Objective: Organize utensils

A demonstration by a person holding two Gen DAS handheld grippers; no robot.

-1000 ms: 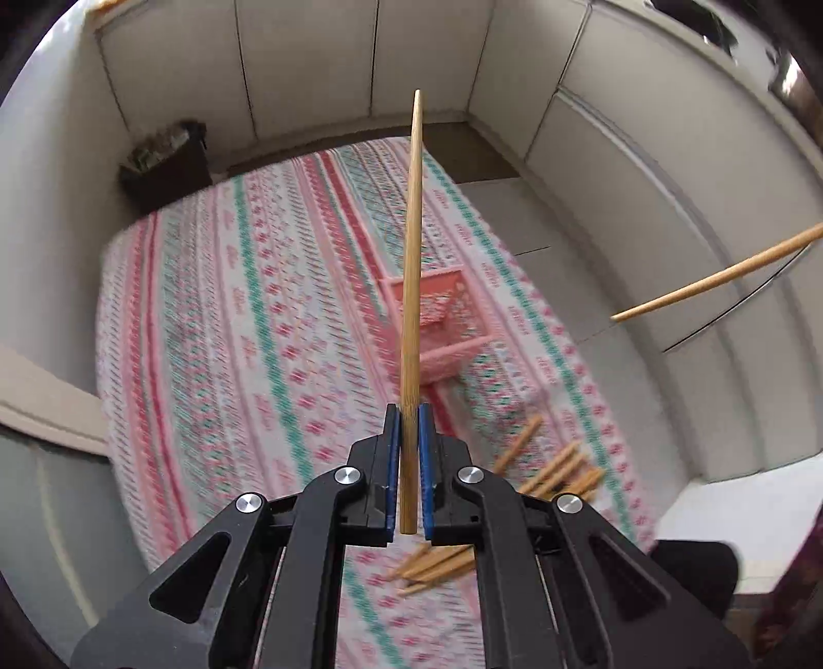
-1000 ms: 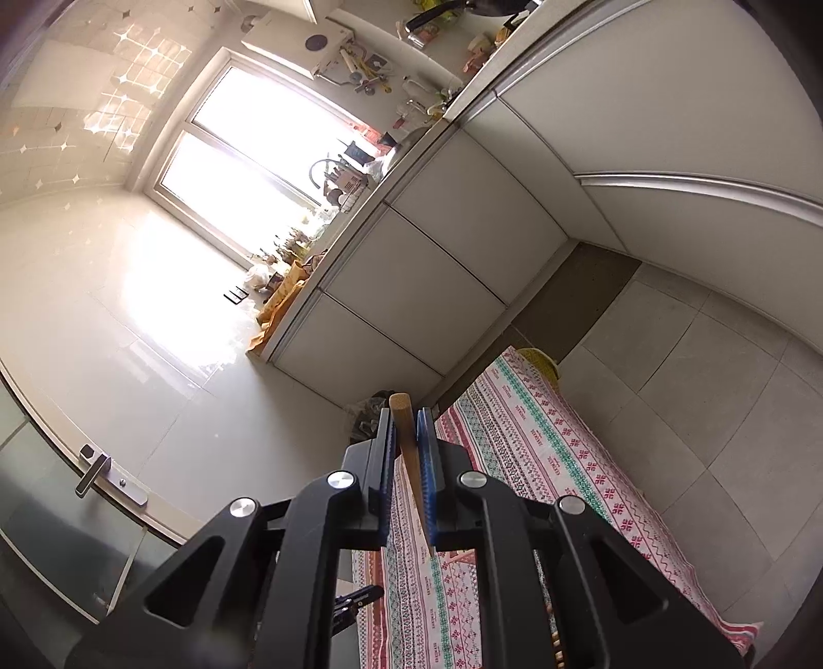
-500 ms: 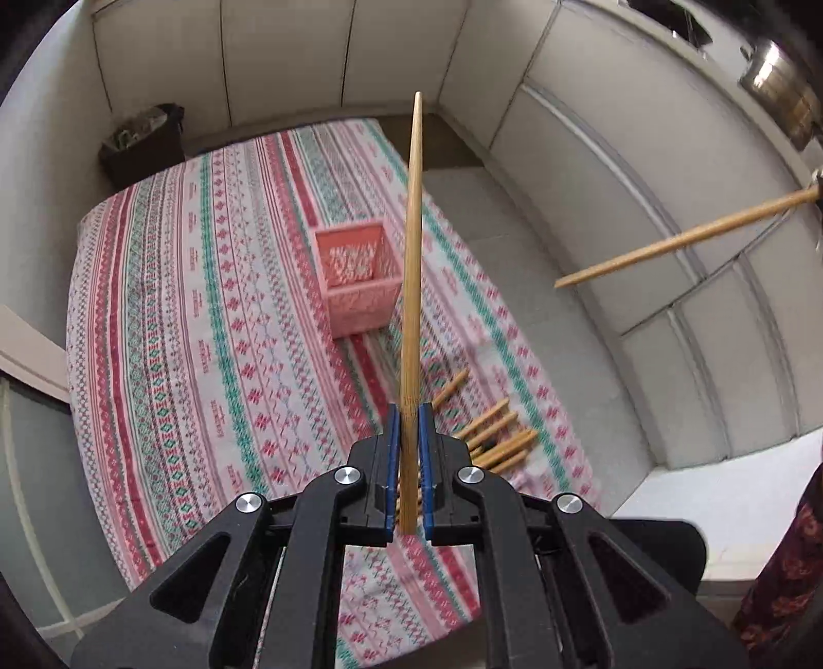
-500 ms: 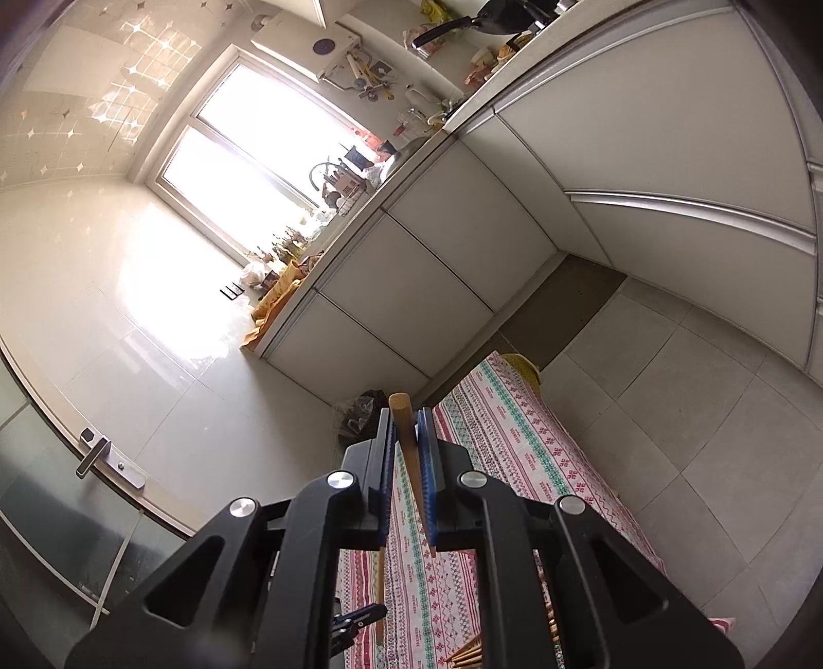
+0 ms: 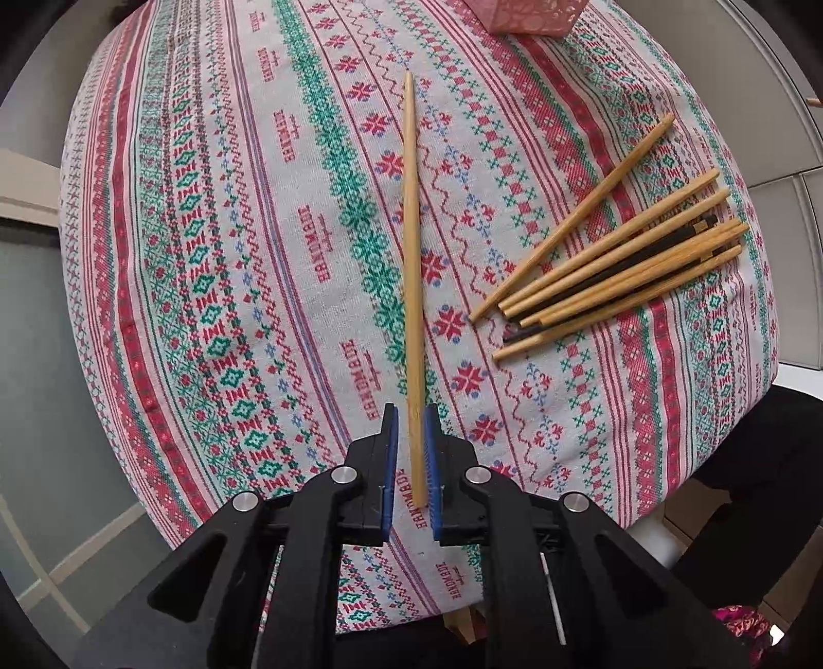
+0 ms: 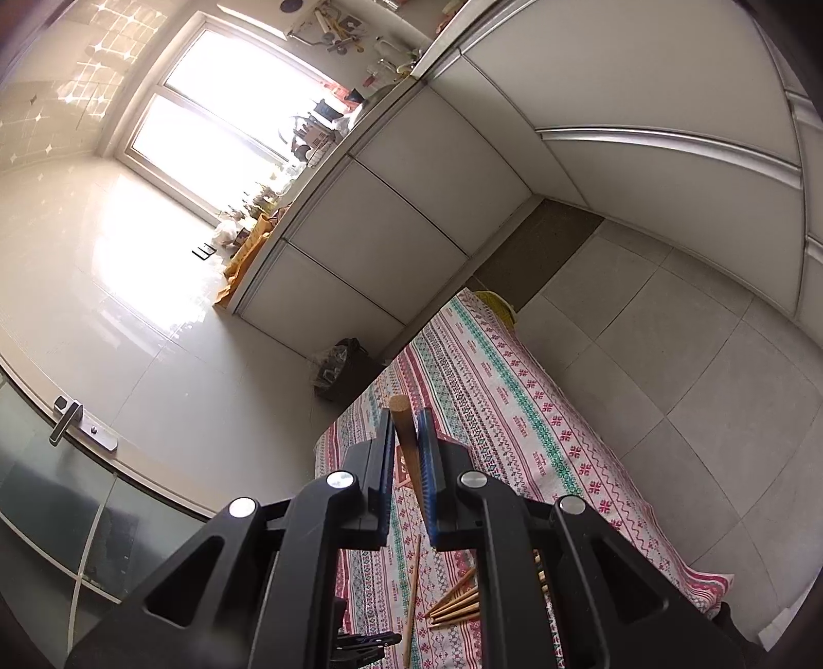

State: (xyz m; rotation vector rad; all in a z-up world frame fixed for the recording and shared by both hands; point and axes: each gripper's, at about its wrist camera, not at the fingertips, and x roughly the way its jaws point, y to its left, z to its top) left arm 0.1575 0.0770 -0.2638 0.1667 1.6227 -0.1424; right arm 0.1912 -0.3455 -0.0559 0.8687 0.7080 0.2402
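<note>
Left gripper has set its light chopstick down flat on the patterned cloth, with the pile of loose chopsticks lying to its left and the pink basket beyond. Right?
Not quite. In the left wrist view the pile of loose chopsticks lies to the right of the light chopstick, not the left. The rest stands: the chopstick lies on the patterned cloth between the opening jaws of the left gripper, with the pink basket beyond.

I see 1 chopstick (image 5: 411,267) lying alone on the bench (image 5: 206,257); the chopstick pile (image 5: 617,273) lies to its right, the basket (image 5: 530,15) behind both.
</note>
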